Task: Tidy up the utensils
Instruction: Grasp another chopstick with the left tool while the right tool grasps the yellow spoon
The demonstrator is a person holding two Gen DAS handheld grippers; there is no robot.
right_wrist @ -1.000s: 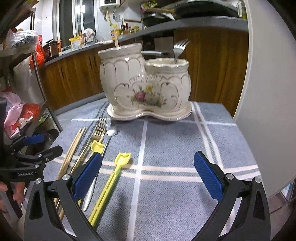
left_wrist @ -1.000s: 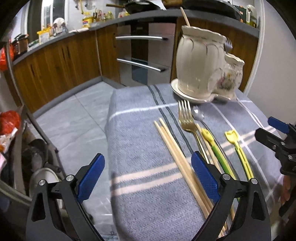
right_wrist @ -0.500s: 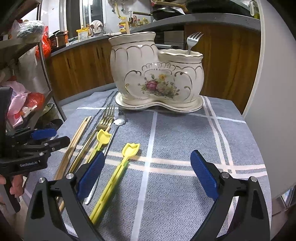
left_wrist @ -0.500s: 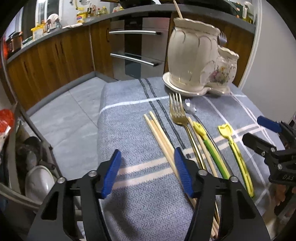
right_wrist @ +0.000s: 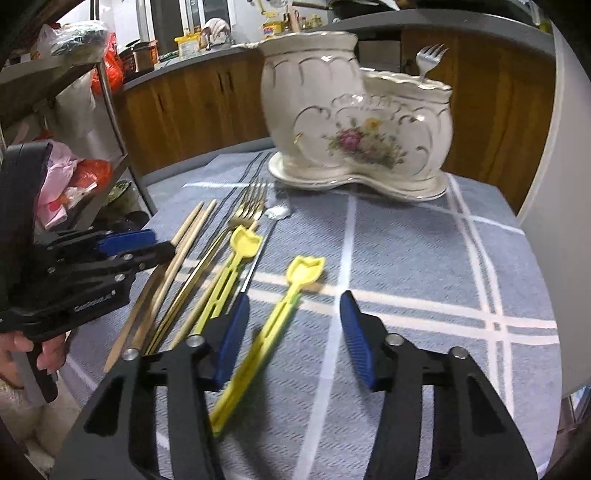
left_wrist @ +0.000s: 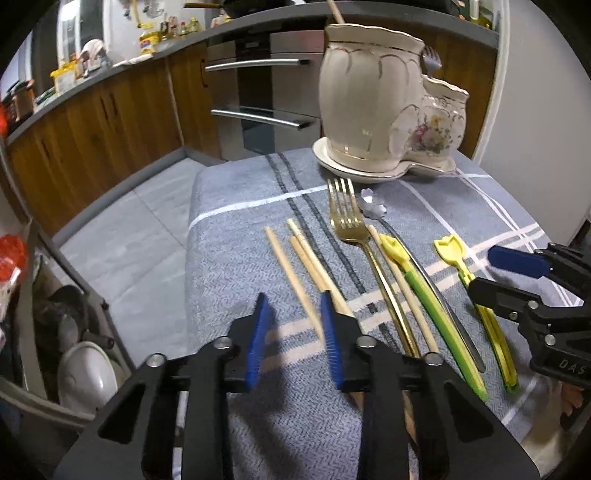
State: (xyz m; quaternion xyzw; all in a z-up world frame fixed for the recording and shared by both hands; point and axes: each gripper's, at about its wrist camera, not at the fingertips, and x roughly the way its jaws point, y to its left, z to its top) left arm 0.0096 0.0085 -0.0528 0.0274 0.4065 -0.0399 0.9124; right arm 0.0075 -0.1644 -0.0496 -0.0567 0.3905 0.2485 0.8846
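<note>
While both pairs of jaws were closing, we held the left gripper (left_wrist: 293,336) low over the striped grey cloth (left_wrist: 236,236), its blue pads narrowing on either side of one wooden chopstick (left_wrist: 291,273) that lay between them, not yet pressed so far as we could see. We kept the right gripper (right_wrist: 291,332) over the yellow tulip-tipped pick (right_wrist: 284,299), whose stem ran between its half-spread pads, nearer the left pad; whether that pad touched it we could not tell. Between the two tools lay the rest of the row: more chopsticks (left_wrist: 314,258), a gold fork (left_wrist: 347,218), a second yellow and green pick (left_wrist: 417,280) and a steel utensil (left_wrist: 373,208), all side by side with tips toward the holder. At the far end of the table stood the cream two-compartment floral holder (right_wrist: 354,122) on its saucer, a silver fork (right_wrist: 428,59) upright in the lower compartment and a wooden stick (left_wrist: 334,9) in the taller.
</note>
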